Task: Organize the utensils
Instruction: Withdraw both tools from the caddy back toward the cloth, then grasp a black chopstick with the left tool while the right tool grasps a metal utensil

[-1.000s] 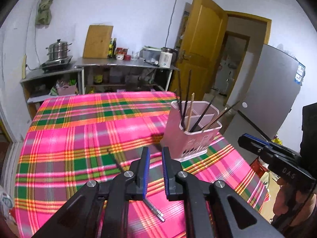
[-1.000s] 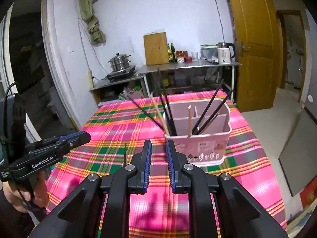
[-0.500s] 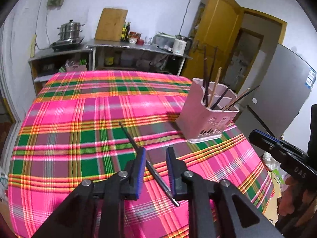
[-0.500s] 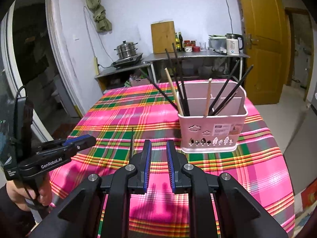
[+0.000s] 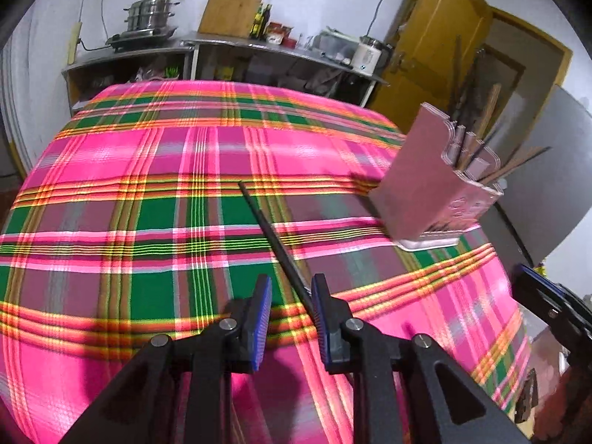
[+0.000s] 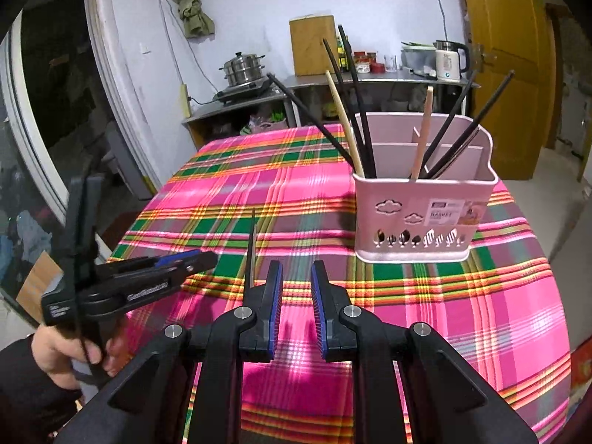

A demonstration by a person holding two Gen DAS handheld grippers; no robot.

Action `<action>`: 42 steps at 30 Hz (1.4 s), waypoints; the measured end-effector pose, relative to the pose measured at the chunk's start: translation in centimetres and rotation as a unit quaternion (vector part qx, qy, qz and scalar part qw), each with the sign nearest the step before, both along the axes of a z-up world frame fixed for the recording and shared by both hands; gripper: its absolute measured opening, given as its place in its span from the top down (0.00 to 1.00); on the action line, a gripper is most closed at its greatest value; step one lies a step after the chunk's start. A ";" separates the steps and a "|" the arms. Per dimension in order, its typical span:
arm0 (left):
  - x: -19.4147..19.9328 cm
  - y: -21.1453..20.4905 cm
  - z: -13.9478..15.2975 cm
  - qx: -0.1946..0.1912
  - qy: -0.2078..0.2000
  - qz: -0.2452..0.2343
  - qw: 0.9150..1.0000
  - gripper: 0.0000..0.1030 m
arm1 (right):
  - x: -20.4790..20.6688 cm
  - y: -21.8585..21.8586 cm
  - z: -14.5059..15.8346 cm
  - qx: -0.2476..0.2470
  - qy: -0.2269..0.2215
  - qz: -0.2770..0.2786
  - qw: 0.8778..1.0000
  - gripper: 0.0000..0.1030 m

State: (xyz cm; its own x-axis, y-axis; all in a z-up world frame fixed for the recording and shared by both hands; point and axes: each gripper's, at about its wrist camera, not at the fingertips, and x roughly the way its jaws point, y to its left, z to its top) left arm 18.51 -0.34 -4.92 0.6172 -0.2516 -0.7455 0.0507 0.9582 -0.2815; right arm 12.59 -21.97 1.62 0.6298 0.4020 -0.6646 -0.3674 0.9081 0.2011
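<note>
Left hand-held gripper (image 5: 290, 292): jaws apart, just widened, astride a black chopstick (image 5: 272, 238) lying on the plaid-clothed table (image 5: 148, 192), pads not pressing. Right hand-held gripper (image 6: 296, 281): jaws slightly parted, grasping nothing. Pink utensil basket (image 6: 421, 218): upright at right, chopsticks inside.
</note>
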 end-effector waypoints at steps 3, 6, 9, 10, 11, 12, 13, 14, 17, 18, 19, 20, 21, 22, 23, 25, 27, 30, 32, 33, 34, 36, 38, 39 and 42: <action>1.2 -0.3 -1.3 0.012 0.012 0.005 1.000 0.79 | 0.3 0.0 -0.5 0.000 0.006 0.001 1.000 0.85; 2.2 -0.7 -2.2 0.025 0.023 0.010 0.999 0.79 | 0.6 0.0 -1.1 -0.001 0.012 0.002 1.000 0.85; 2.8 -1.3 -2.9 0.039 0.032 0.010 0.999 0.79 | 0.9 -0.1 -1.5 0.000 0.016 0.003 1.000 0.85; 2.8 -1.4 -2.9 0.043 0.025 0.011 0.999 0.79 | 1.0 -0.1 -1.6 0.000 0.017 0.003 1.000 0.85; 2.8 -1.5 -2.9 0.048 0.024 0.010 0.999 0.79 | 1.1 -0.2 -1.8 0.001 0.019 0.003 1.000 0.85; 2.9 -1.6 -2.9 0.051 0.021 0.011 0.998 0.79 | 1.1 -0.2 -1.8 0.001 0.019 0.002 1.000 0.85; 3.0 -1.6 -2.9 0.053 0.019 0.012 0.998 0.78 | 1.2 -0.3 -1.9 0.001 0.020 0.002 1.000 0.85; 3.0 -1.7 -2.9 0.055 0.016 0.013 0.998 0.77 | 1.3 -0.2 -1.9 0.002 0.021 0.001 1.000 0.85; 3.2 -2.0 -3.0 0.062 0.012 0.013 0.998 0.74 | 1.3 -0.4 -2.1 0.004 0.023 0.000 1.000 0.85; 3.3 -2.3 -2.9 0.070 0.009 0.013 0.997 0.74 | 1.3 -0.4 -2.1 0.004 0.023 -0.001 1.000 0.85; 3.4 -2.3 -2.9 0.071 0.008 0.013 0.997 0.74 | 1.3 -0.5 -2.2 0.005 0.024 -0.001 1.000 0.85; 3.5 -2.3 -2.9 0.070 0.007 0.014 0.997 0.74 | 1.3 -0.5 -2.2 0.005 0.024 -0.001 1.000 0.85; 3.6 -2.2 -3.0 0.066 0.006 0.015 0.998 0.73 | 1.4 -0.6 -2.2 0.005 0.025 -0.002 1.000 0.85; 3.7 -2.2 -3.0 0.066 0.005 0.015 0.998 0.71 | 1.4 -0.6 -2.2 0.005 0.025 -0.002 1.000 0.85; 3.8 -2.3 -3.1 0.071 0.005 0.014 0.997 0.71 | 1.3 -0.7 -2.2 0.006 0.025 -0.002 1.000 0.85; 3.8 -2.7 -3.2 0.088 -0.001 0.007 0.996 0.72 | 1.3 -0.8 -2.2 0.005 0.025 -0.003 1.000 0.85; 3.6 -2.6 -3.2 0.089 -0.004 0.002 0.996 0.73 | 1.2 -1.0 -2.2 0.005 0.025 -0.004 1.000 0.85; 3.2 -1.4 -3.2 0.050 -0.005 0.000 0.999 0.73 | 1.1 -1.0 -2.2 0.004 0.024 -0.002 1.000 0.85; 2.9 -0.8 -3.3 0.048 -0.008 -0.004 0.999 0.73 | 1.1 -1.1 -2.2 0.004 0.025 -0.002 1.000 0.85; 2.6 -0.5 -3.3 0.051 -0.011 -0.008 0.999 0.74 | 1.2 -1.1 -2.3 0.004 0.027 -0.002 1.000 0.85; 2.5 -0.3 -3.3 0.053 -0.012 -0.012 0.998 0.76 | 1.2 -1.1 -2.3 0.004 0.027 -0.002 1.000 0.85; 2.1 0.3 -3.3 0.049 -0.012 -0.015 0.999 0.76 | 1.2 -0.9 -2.3 0.003 0.027 -0.001 1.000 0.85; 1.8 0.8 -3.3 0.042 -0.013 -0.015 0.999 0.76 | 1.1 -0.6 -2.3 0.002 0.026 0.001 1.000 0.85; 1.7 1.0 -3.3 0.040 -0.012 -0.013 0.999 0.76 | 1.2 -0.6 -2.3 0.002 0.027 0.001 1.000 0.85; 1.2 1.9 -3.3 0.029 -0.013 -0.006 0.999 0.76 | 1.1 -0.3 -2.3 0.001 0.027 0.003 1.000 0.85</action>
State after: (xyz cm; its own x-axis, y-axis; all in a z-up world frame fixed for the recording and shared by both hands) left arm 19.74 1.51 -8.19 0.6341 -0.2156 -0.7426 0.0680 0.9722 -0.2243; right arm 13.69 -22.30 -0.72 0.5902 0.4064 -0.6975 -0.3613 0.9056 0.2219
